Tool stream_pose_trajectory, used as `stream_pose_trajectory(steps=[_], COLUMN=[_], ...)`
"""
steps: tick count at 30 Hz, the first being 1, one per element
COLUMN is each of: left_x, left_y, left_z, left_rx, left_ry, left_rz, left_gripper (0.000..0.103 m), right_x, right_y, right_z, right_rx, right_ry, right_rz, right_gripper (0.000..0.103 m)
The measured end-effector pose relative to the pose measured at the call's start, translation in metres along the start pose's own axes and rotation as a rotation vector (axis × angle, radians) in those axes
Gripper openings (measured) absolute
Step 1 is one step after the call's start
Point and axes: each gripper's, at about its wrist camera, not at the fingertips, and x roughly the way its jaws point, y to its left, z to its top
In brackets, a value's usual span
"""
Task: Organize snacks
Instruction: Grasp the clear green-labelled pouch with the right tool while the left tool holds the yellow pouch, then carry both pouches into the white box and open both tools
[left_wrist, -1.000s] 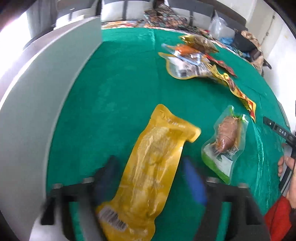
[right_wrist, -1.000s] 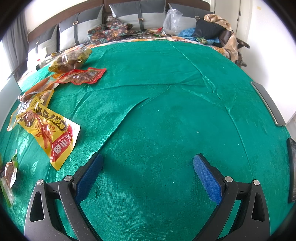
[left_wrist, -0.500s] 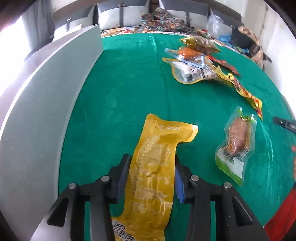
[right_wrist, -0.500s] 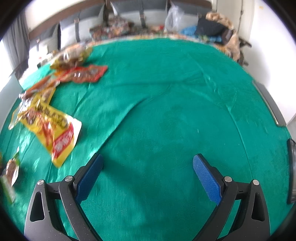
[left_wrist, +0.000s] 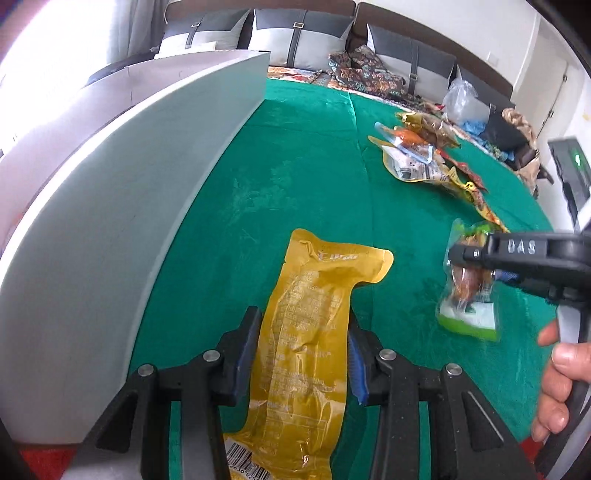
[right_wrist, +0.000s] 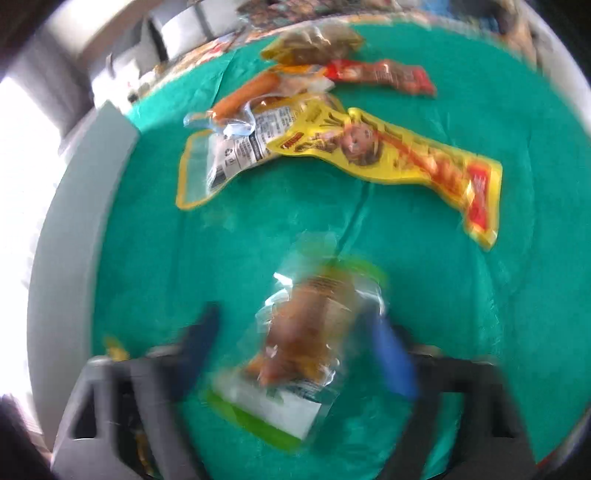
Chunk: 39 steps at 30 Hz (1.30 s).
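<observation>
A long yellow pouch (left_wrist: 306, 332) lies on the green cloth (left_wrist: 295, 166), running away from me. My left gripper (left_wrist: 301, 354) is shut on it, both blue pads pressed to its sides. To its right lies a clear packet with a green edge and a brown snack inside (left_wrist: 467, 302). One black finger (left_wrist: 480, 254) of the right gripper crosses over it. In the smeared right wrist view that packet (right_wrist: 314, 332) sits between the fingers of my right gripper (right_wrist: 295, 354), which is shut on it.
A tall grey box wall (left_wrist: 110, 221) runs along the left. A heap of snack packs (left_wrist: 417, 158) lies further back; it includes a long yellow pouch (right_wrist: 388, 155) and a red one (right_wrist: 380, 74). A person's hand (left_wrist: 557, 387) shows at the right edge.
My left gripper closed on the yellow pouch. The right gripper swung left from bare cloth to the clear packet, and its fingers came closer together.
</observation>
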Motion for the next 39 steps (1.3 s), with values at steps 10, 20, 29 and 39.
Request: stream_pose_trajectory(steps=[10, 20, 29, 39], left_x=[-0.047, -0.161, -0.144, -0.11], left_y=[0.002, 0.123, 0.178, 0.081], left_z=[0.021, 0.087, 0.087, 0.123], left_rx=[-0.154, -0.278, -0.239, -0.046], left_ry=[-0.072, -0.285, -0.179, -0.312], left_rz=[-0.214, -0.039, 0.265, 0.173], left_gripper=[0.04, 0.042, 0.083, 0.083], right_x=[-0.041, -0.146, -0.135, -0.078], right_y=[-0.058, 0.144, 0.253, 0.013], right_z=[-0.005, 0.059, 0.044, 0.033], right_rx=[0.175, -0.136, -0.311, -0.306], right_ry=[0.065, -0.06, -0.014, -0.201], right_rz=[0.249, 0.625, 0.636, 0.022], right_gripper=[0.03, 0.031, 0.068, 0.071])
